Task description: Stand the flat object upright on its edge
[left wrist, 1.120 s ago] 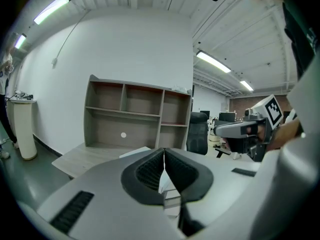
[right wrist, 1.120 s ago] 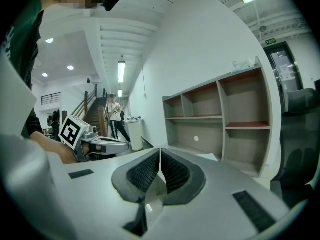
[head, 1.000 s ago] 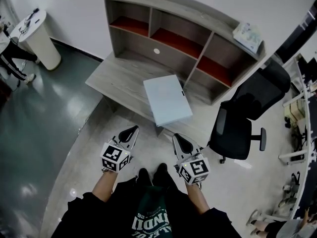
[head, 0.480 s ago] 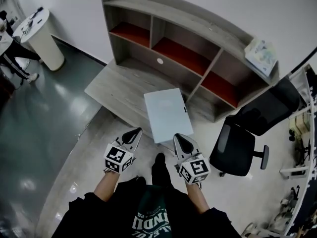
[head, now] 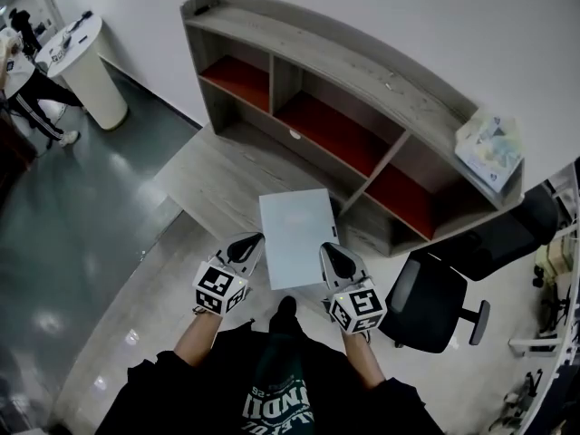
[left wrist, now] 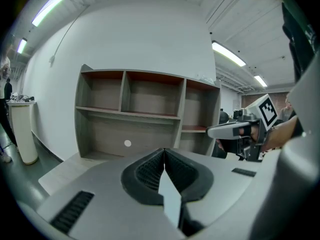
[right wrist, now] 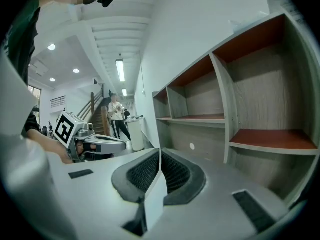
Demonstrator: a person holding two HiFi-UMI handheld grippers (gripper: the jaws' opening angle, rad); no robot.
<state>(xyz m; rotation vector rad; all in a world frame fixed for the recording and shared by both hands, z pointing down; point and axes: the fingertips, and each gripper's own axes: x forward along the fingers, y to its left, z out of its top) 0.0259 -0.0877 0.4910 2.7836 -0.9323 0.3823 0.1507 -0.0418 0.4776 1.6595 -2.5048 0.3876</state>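
A pale blue flat rectangular object (head: 296, 236) lies flat on the grey wooden desk (head: 217, 175), its near end over the desk's front edge. My left gripper (head: 252, 241) is shut and empty, just left of the object's near left corner. Shut and empty too, my right gripper (head: 328, 250) sits at its near right corner. In the left gripper view the jaws (left wrist: 163, 151) meet, with the right gripper (left wrist: 235, 130) alongside. In the right gripper view the jaws (right wrist: 160, 154) meet, and the left gripper (right wrist: 100, 146) shows beside them. Neither gripper view shows the flat object.
A shelf unit (head: 344, 89) with red-floored compartments stands at the desk's back, a packet (head: 489, 148) on its top right end. A black office chair (head: 435, 293) is at the right. A white pedestal (head: 86, 62) and a person (head: 32, 89) are far left.
I have stepped closer to the desk. Both shut grippers have come forward from short of the desk edge to either side of the flat object's near end.
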